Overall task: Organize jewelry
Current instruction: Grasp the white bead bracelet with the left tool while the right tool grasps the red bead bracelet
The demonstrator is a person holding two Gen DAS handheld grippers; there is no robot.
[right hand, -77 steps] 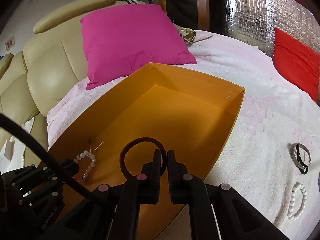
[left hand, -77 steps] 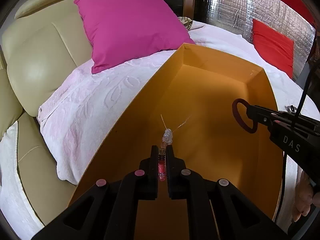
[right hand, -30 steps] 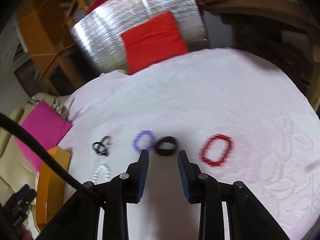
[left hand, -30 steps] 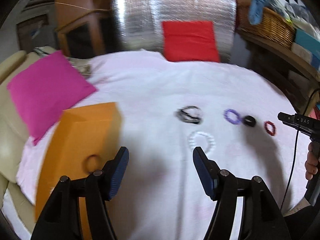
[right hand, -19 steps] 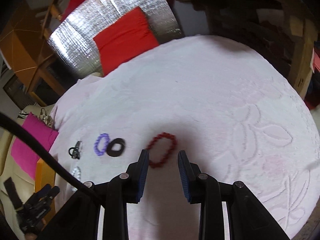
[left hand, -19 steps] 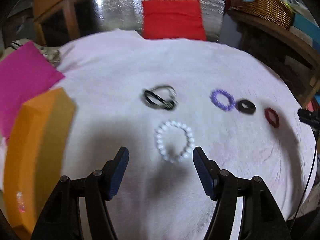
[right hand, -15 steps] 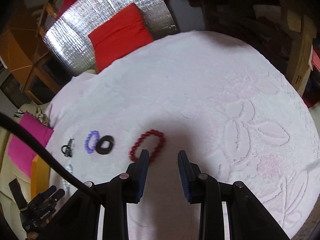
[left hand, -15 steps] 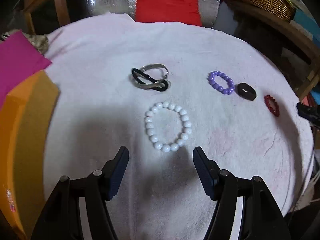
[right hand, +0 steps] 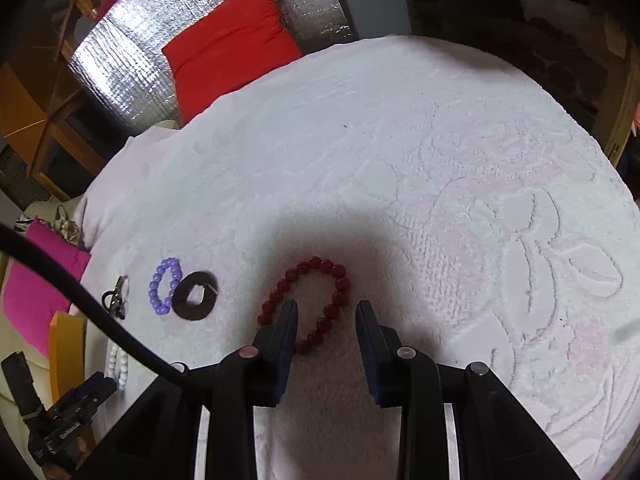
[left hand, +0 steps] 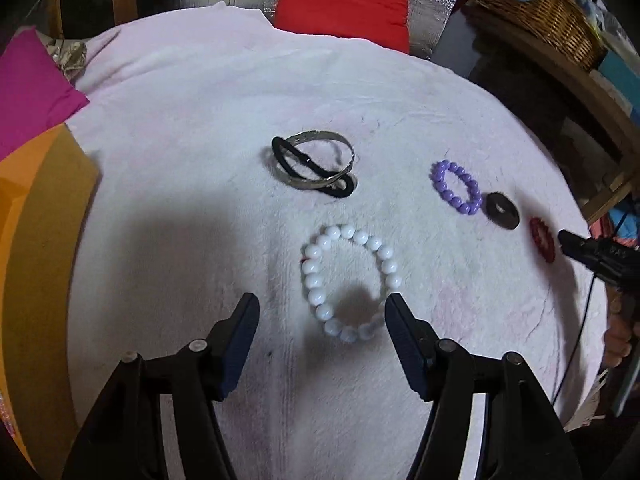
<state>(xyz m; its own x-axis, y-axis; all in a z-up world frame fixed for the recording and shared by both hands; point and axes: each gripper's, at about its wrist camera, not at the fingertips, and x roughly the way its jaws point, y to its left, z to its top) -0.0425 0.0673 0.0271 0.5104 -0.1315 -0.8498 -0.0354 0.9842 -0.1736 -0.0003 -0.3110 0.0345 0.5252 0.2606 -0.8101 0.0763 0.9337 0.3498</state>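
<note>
The left gripper point(left hand: 320, 314), jaws wide and just narrowing, empty, hovers at the near rim of the white bead bracelet point(left hand: 349, 283) on the pink bedspread point(left hand: 200, 120); the right gripper point(right hand: 326, 318), narrowly parted, straddles the right strand of the red bead bracelet point(right hand: 310, 308), whose long axis runs near-left to far-right

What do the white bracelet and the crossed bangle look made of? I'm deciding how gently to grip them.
White bead bracelet: smooth glossy round beads with highlights, likely glass, stone or plastic; can't tell which. Bangle: thin rigid grey band with dull sheen, seemingly metal, with a black elastic-looking loop across it.
</note>
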